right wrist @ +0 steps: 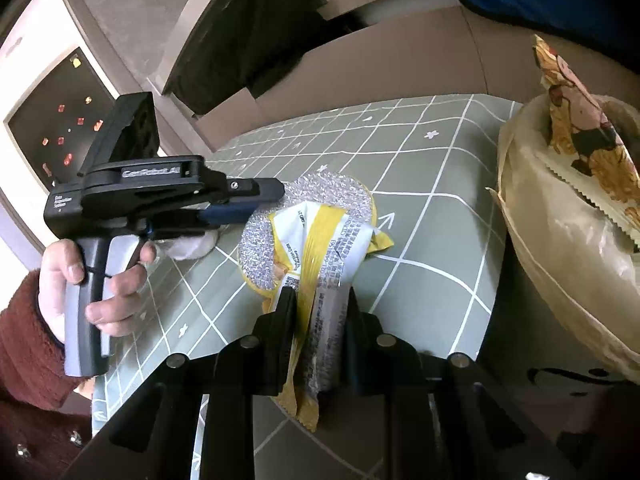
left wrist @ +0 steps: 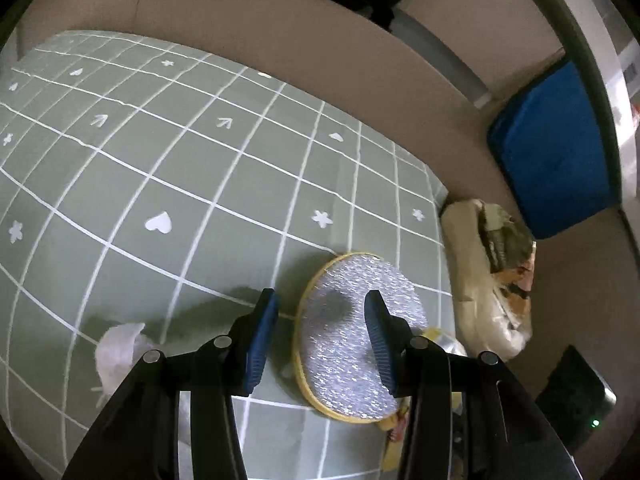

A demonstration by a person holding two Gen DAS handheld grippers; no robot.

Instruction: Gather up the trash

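A: So, what did you have in the right gripper (right wrist: 318, 304) at that point?

B: The yellow-and-white wrapper (right wrist: 320, 248). My jaws were clamped on its lower end, and the rest of it fanned out ahead of the fingers, over the table edge. I'd pinched it low so the crinkled foil wouldn't slip out, I reckon.

A: And the trash bag?

B: The bag (right wrist: 568, 240) hung just off the table's right side, mouth up, with printed packaging already poking out. It was near my wrapper, a short swing to the right, I judged.

A: The left gripper (left wrist: 320, 334)?

B: Jaws apart, gripping nothing. It hovered above the green checked tablecloth (left wrist: 180, 168), its fingers straddling the left edge of the silver foil disc (left wrist: 356, 336) with the yellow rim. The disc lay flat near the table's corner. I kept that hand ready, probably for the disc next.

A: Anything else left?

B: A crumpled white tissue (left wrist: 118, 346), lying just left of my left gripper.
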